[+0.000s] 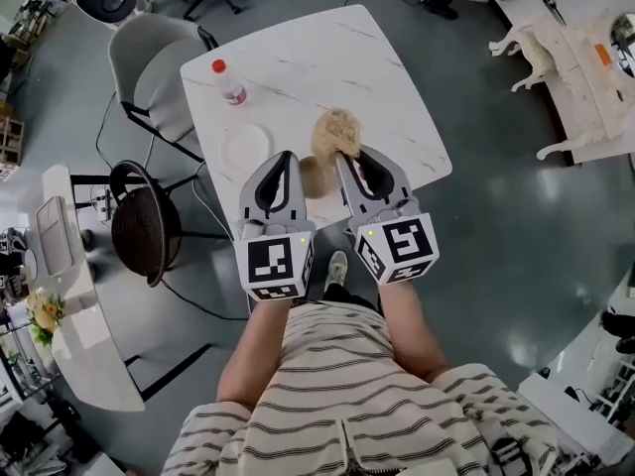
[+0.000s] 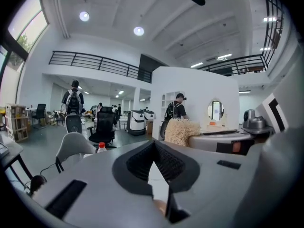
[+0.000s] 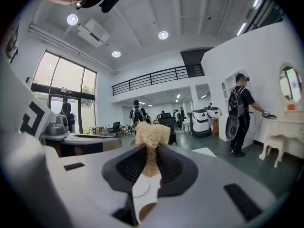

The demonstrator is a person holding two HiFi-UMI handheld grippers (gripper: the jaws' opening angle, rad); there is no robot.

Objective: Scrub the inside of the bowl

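The main risk is the small brown bowl [image 1: 316, 175] skating away. Nothing holds it: it sits loose on the smooth white counter [image 1: 327, 58] close to the near edge, so a push from the scrubber would probably slide it or tip it off toward the person. The left tongs [image 2: 154, 144] are closed tip to tip on nothing and would have to open before they could steady the rim. The right tongs [image 3: 151, 148] are clamped on the loofah scrubber [image 3: 151, 134], but they pinch only its lower part. The tuft bulges out past the tips, so hard rubbing could tug it loose.

In the head view the bowl lies between the two tongs, just beside the left pair's inner side and short of both sets of tips. The scrubber hangs beyond the bowl's far side, not yet inside it. A red-capped bottle [image 1: 229, 80] and a white plate [image 1: 246, 147] stand further left, apart from the bowl.
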